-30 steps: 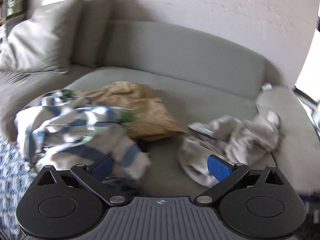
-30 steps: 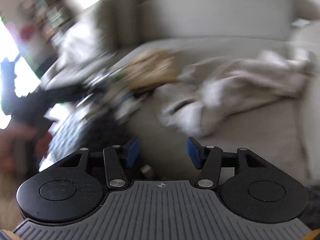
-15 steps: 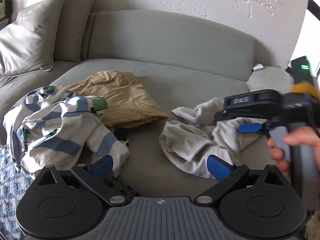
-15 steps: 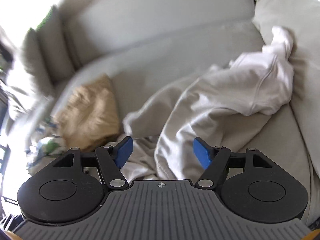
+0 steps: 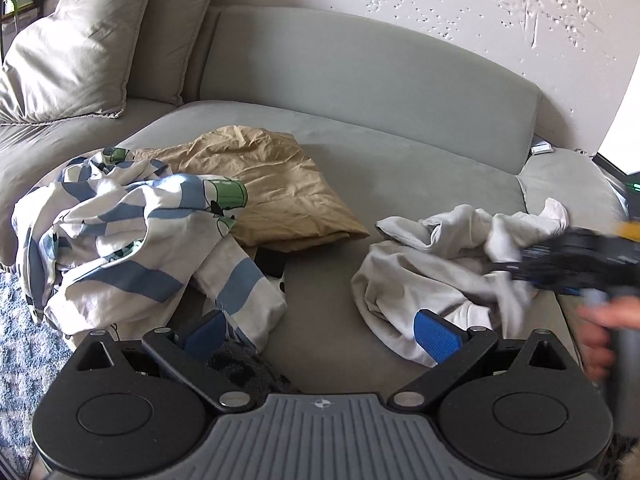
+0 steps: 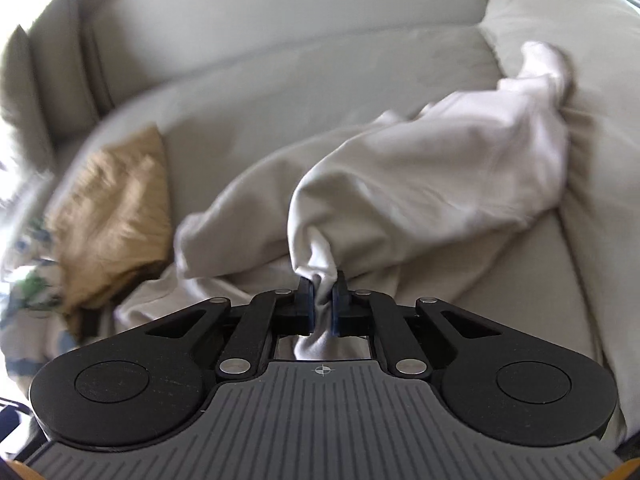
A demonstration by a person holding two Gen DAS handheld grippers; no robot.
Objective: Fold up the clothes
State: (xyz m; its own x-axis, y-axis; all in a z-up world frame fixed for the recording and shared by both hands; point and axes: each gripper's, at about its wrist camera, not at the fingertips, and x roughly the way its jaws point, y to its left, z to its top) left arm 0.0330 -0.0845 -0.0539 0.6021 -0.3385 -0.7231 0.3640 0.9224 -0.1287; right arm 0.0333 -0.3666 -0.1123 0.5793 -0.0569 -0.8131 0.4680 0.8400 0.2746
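A pale grey garment (image 5: 436, 264) lies crumpled on the right side of a grey sofa (image 5: 360, 92), near the armrest. The right gripper (image 6: 322, 296) has its jaws pinched tight on a bunched fold of that garment — a detail only the right wrist view shows clearly; from the left wrist view the same tool is a dark blur at the right edge, with the person's hand (image 5: 604, 332) behind it. The left gripper (image 5: 320, 332) hangs near the front of the seat, jaws spread wide and holding nothing. The left view alone takes in the far-left cushions (image 5: 76, 44), the white textured wall (image 5: 460, 4) and a blue patterned rug (image 5: 16, 344). To the left lie a blue-and-white striped garment (image 5: 132, 240) and, partly under it, a tan garment (image 5: 276, 184) — both well apart from the grey one.
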